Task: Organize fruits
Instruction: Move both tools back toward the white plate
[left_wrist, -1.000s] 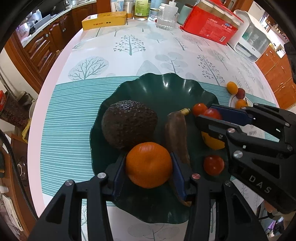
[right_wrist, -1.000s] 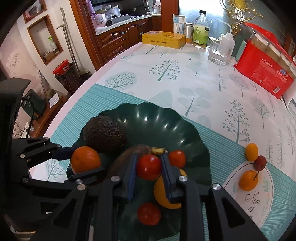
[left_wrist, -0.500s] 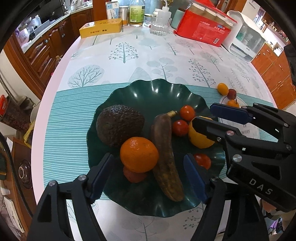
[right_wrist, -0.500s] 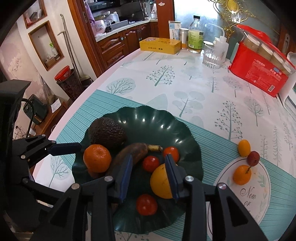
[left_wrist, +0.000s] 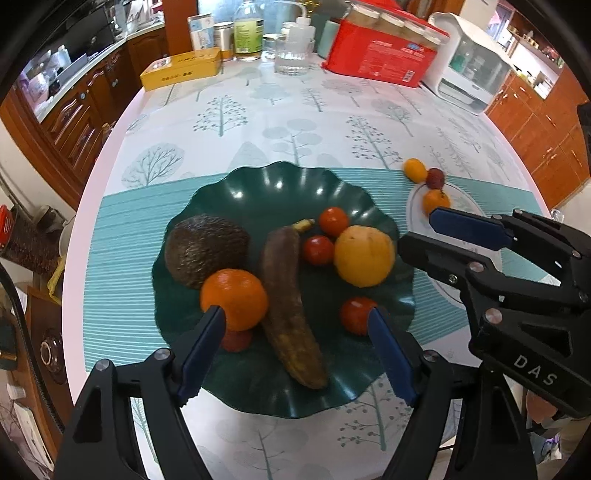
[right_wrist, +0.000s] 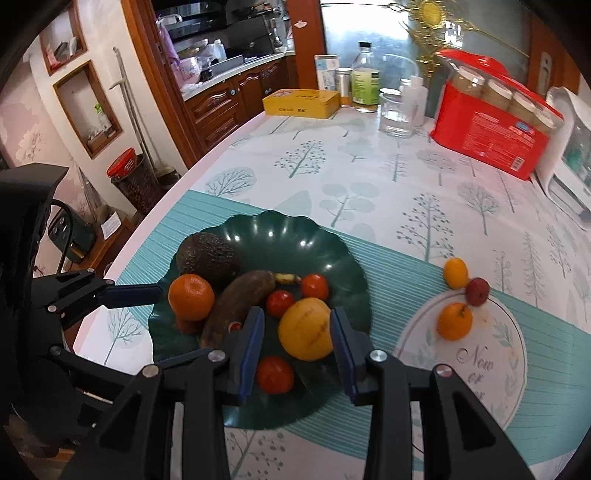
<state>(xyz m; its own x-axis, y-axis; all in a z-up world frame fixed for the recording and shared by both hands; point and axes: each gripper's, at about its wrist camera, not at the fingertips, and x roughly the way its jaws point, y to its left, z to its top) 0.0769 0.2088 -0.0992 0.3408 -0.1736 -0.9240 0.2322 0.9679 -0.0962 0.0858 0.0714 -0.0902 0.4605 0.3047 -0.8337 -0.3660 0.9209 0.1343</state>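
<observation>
The left claw (left_wrist: 295, 354) has just spread wide and holds nothing, above the green plate (left_wrist: 258, 192). The right claw (right_wrist: 297, 350), just parted a little, is empty too. On the plate: orange (left_wrist: 233, 299), banana (left_wrist: 288, 306), avocado (left_wrist: 205, 249), tomatoes. Farther along the worktop (left_wrist: 280, 122), three small fruits (right_wrist: 458, 295).

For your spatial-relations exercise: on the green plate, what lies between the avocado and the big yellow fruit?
The brown banana and a small tomato lie between the avocado and the yellow fruit, clearest in the left wrist view.
</observation>
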